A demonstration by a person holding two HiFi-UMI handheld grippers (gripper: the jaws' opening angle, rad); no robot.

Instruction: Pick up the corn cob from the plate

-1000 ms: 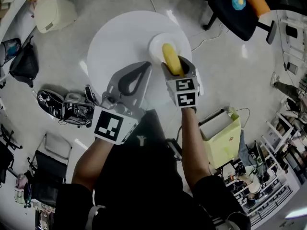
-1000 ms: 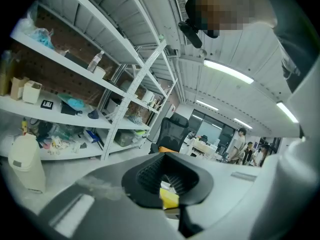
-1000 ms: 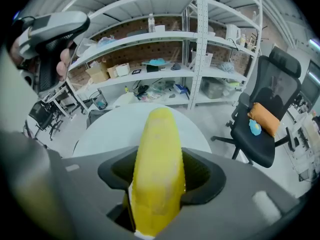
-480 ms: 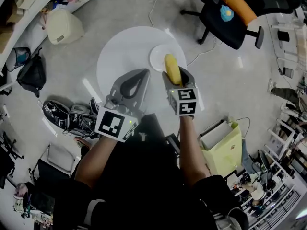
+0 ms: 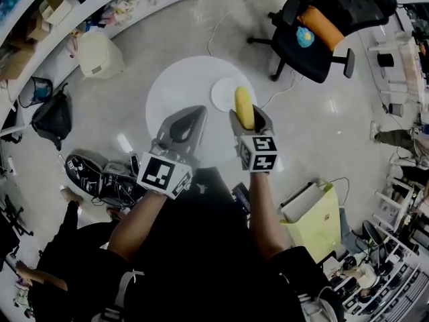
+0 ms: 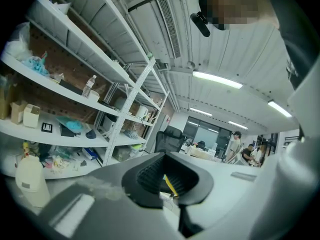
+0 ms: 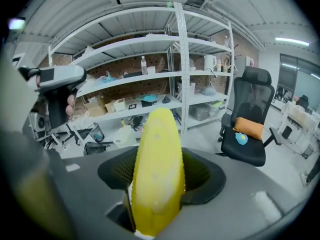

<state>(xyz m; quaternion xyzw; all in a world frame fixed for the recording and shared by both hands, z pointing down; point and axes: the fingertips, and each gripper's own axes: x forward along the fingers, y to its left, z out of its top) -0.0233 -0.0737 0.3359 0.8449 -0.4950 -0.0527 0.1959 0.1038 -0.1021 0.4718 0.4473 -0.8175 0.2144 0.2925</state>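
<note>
The yellow corn cob point(image 5: 244, 106) stands clamped between the jaws of my right gripper point(image 5: 249, 117), lifted well above the round white table point(image 5: 177, 89). Below and just left of the cob, the white plate point(image 5: 223, 94) lies bare on the table. In the right gripper view the corn cob point(image 7: 157, 169) fills the space between the black pads point(image 7: 202, 176), pointing away from the camera. My left gripper point(image 5: 198, 111) hovers beside it to the left, jaws shut tip to tip with nothing in them. In the left gripper view, that left gripper point(image 6: 170, 181) faces shelves and a ceiling.
A black office chair point(image 5: 335, 12) with an orange cushion stands to the far right of the table. A yellow-green bin point(image 5: 315, 210) is at the right, a beige container point(image 5: 100, 54) and shelving at the far left, and cables and gear point(image 5: 100, 176) on the floor.
Both grippers have risen. The corn cob has come up off the plate with the right gripper, and the table and plate now look smaller and farther below.
</note>
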